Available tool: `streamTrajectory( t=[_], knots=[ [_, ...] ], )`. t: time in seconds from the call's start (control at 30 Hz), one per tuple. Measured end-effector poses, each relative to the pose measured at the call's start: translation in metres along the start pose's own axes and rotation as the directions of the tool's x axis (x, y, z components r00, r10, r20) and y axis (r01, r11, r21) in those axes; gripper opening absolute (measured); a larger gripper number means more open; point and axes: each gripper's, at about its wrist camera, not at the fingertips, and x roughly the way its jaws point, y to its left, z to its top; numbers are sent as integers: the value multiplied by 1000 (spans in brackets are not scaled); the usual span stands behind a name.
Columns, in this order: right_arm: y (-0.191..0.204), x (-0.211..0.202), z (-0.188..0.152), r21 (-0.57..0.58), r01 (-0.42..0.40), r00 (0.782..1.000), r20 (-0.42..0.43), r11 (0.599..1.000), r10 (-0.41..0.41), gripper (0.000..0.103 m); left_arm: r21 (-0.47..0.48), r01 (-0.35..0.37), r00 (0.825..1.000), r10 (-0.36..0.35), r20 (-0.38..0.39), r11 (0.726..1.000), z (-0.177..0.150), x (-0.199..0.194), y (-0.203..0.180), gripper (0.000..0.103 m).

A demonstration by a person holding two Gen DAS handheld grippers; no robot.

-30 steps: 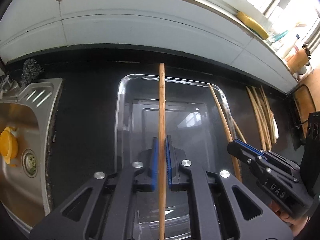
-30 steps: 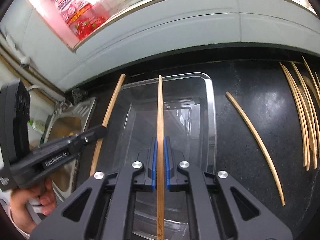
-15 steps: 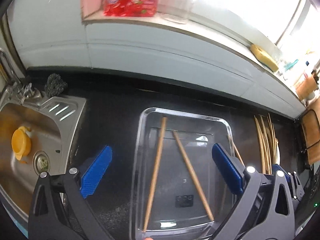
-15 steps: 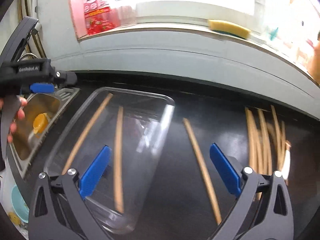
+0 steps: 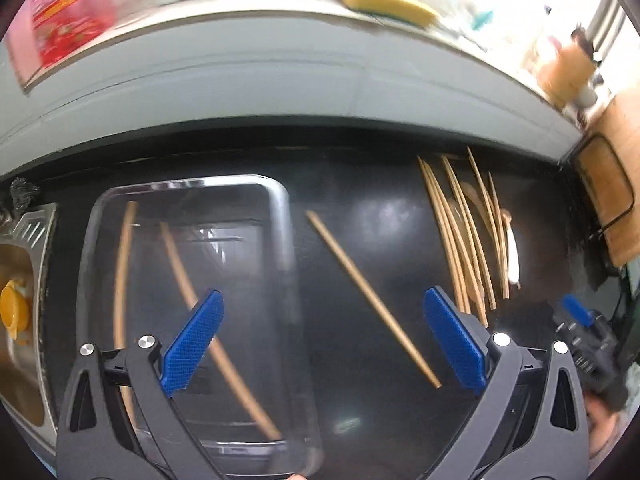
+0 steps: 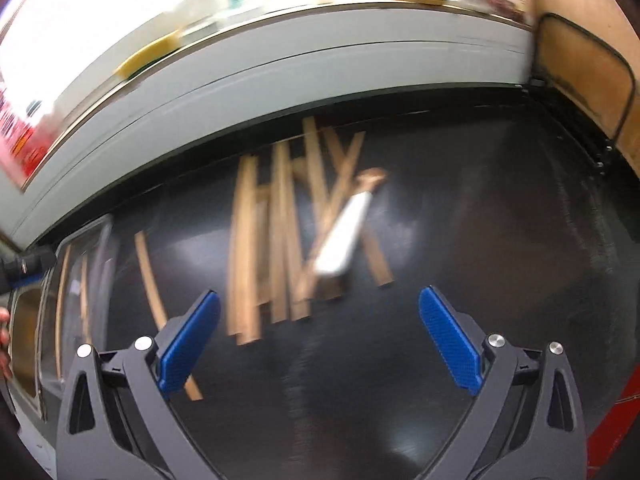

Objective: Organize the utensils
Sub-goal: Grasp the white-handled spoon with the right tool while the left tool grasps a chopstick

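A clear plastic tray (image 5: 285, 240) lies on the black counter and holds two wooden chopsticks (image 5: 120, 264). One loose chopstick (image 5: 372, 304) lies just right of the tray. A pile of chopsticks (image 5: 460, 232) with a white-handled utensil (image 5: 513, 256) lies further right; the right wrist view shows the pile (image 6: 280, 240) and the white handle (image 6: 344, 240) blurred. My left gripper (image 5: 324, 340) is open and empty above the loose chopstick. My right gripper (image 6: 320, 340) is open and empty in front of the pile.
A steel sink (image 5: 16, 312) with a yellow object (image 5: 14, 312) sits left of the tray. A tiled wall ledge carries a yellow sponge (image 5: 388, 4) and a red package (image 5: 60, 32). A wooden board (image 6: 580, 72) stands at the counter's right end.
Both grippers let their chopsticks go into the tray and opened wide. Both have since swung right, the left over the loose chopstick, the right toward the pile.
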Motion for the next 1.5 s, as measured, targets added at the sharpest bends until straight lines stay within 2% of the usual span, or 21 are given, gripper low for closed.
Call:
streamTrajectory(
  t=[0.1,0.27,0.5,0.57,0.63,0.7,0.77,0.83,0.9,1.0,1.07,1.1,1.13,1.17,1.3,1.4,1.5],
  knots=[
    [-28,7,11,15,-16,1000,-3,1000,16,96,-10,-78,996,78,-38,997,-9,20,-30,98],
    [-60,23,28,58,-77,997,-19,995,78,96,-108,-217,974,209,-86,970,-23,49,-54,98],
    [-71,68,44,164,-76,989,-113,983,95,96,-196,-288,952,258,-167,937,-29,84,-68,98],
    [-72,80,47,173,-62,987,-135,983,86,96,-208,-331,937,293,-192,920,-30,95,-67,98],
    [-72,90,51,176,-52,986,-148,983,79,96,-220,-389,914,343,-218,895,-30,104,-64,98],
    [-71,99,54,185,-30,984,-164,982,61,96,-217,-406,904,357,-235,888,-29,112,-62,98],
    [-70,107,58,186,0,984,-177,983,34,97,-211,-411,906,372,-201,887,-30,114,-62,98],
    [-63,112,62,146,22,987,-163,989,3,97,-180,-437,896,409,-171,881,-27,117,-66,98],
    [-55,116,64,105,10,987,-159,994,7,97,-138,-464,884,446,-143,875,-25,120,-72,98],
    [-44,117,64,39,-15,992,-121,999,20,91,-98,-502,863,490,-123,859,-21,123,-81,98],
    [-42,115,64,42,-54,993,-104,998,59,72,-100,-527,849,516,-113,844,-20,122,-87,98],
    [-41,113,65,44,-85,991,-97,995,89,67,-125,-535,844,524,-111,836,-21,123,-88,98],
    [-41,112,65,44,-108,989,-93,993,112,60,-143,-536,844,525,-111,832,-24,120,-93,98],
    [-37,113,64,47,-114,989,-93,992,118,58,-161,-536,844,525,-108,829,-25,120,-95,98],
    [-41,112,63,86,-133,986,-88,987,141,58,-164,-523,852,516,-90,836,-35,119,-100,98],
    [-51,107,60,134,-148,983,-86,980,161,58,-193,-501,865,491,-104,843,-27,113,-85,98],
    [-58,107,58,143,-129,986,-88,981,143,58,-209,-490,871,477,-115,846,-25,115,-83,98]
  ],
)
